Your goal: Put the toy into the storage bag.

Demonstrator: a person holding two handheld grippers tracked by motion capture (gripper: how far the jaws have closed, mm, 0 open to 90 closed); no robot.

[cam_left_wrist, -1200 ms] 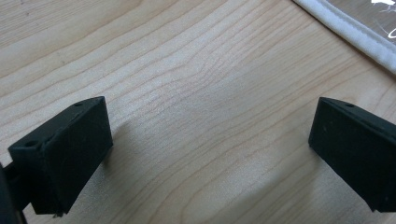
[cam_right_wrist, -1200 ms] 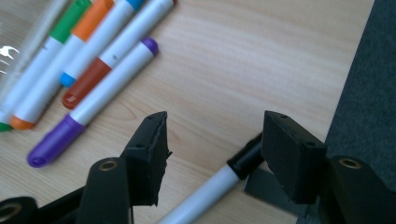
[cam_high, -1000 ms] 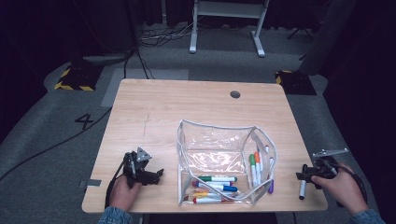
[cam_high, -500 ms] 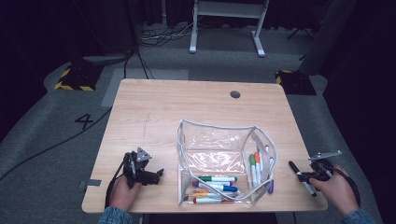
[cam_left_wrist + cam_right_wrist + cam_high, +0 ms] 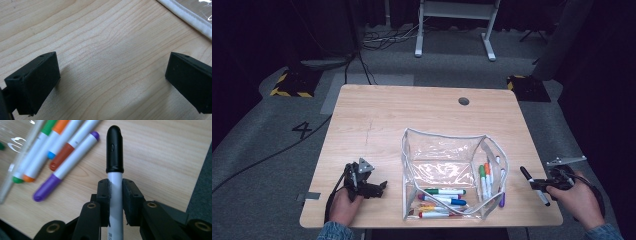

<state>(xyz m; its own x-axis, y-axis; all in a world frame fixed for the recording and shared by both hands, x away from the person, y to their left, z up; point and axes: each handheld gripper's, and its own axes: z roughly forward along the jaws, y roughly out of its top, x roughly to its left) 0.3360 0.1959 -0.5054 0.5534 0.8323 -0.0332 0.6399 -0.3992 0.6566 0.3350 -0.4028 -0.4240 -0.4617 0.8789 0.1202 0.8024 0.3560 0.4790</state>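
A clear plastic pouch (image 5: 447,165) with a white zip edge lies open on the wooden table (image 5: 412,115), with several coloured markers (image 5: 442,196) in and beside it. My right gripper (image 5: 546,186) is shut on a white marker with a black cap (image 5: 115,157), held just above the table's right edge. In the right gripper view its cap points toward a purple marker (image 5: 67,167) and the others by the pouch. My left gripper (image 5: 379,188) rests low at the front left, jaws wide apart over bare wood, with the pouch's edge (image 5: 187,17) just ahead.
A round cable hole (image 5: 463,101) sits near the table's far edge. Dark floor with cables and a white stand (image 5: 452,25) lies beyond. The table's right edge (image 5: 197,177) is close beside my right gripper.
My right gripper has lifted the black-capped marker off the table and turned it, moving slightly right. The left gripper has stayed put.
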